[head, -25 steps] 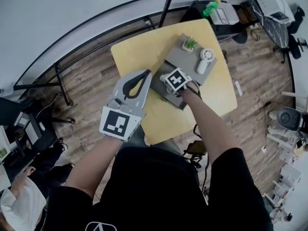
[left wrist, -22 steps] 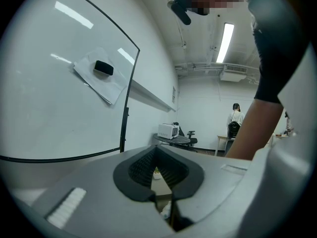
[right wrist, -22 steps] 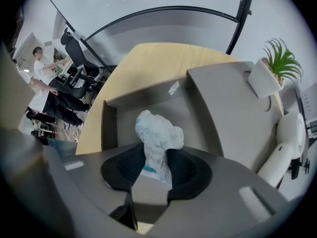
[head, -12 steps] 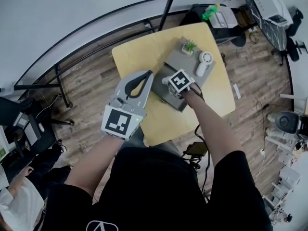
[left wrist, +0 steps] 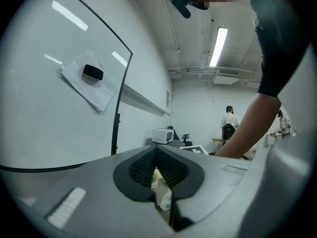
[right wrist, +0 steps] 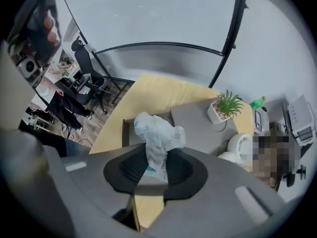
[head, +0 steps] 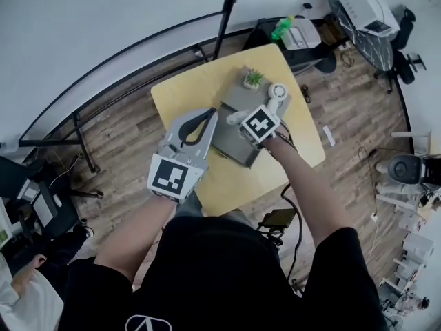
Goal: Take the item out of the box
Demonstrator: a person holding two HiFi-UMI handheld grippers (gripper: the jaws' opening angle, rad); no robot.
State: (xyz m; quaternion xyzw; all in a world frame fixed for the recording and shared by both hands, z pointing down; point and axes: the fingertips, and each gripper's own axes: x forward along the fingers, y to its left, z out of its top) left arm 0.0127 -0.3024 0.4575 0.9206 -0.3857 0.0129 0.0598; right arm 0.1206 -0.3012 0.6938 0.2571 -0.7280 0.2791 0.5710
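Observation:
In the right gripper view, a crumpled white plastic bag sticks up from between the black pads of my right gripper, which is shut on it. Beneath it lies the open grey box on the yellow table. In the head view the right gripper hovers over the box. My left gripper is held just left of the box, raised off the table, its jaws shut and empty.
On the grey flap behind the box stand a small potted plant and a white handheld fan. A black stand pole rises behind the table. Chairs, desks and people are around the room.
The right gripper has come up from inside the box with the white bag. The left gripper stays beside the box. The head view has shifted slightly.

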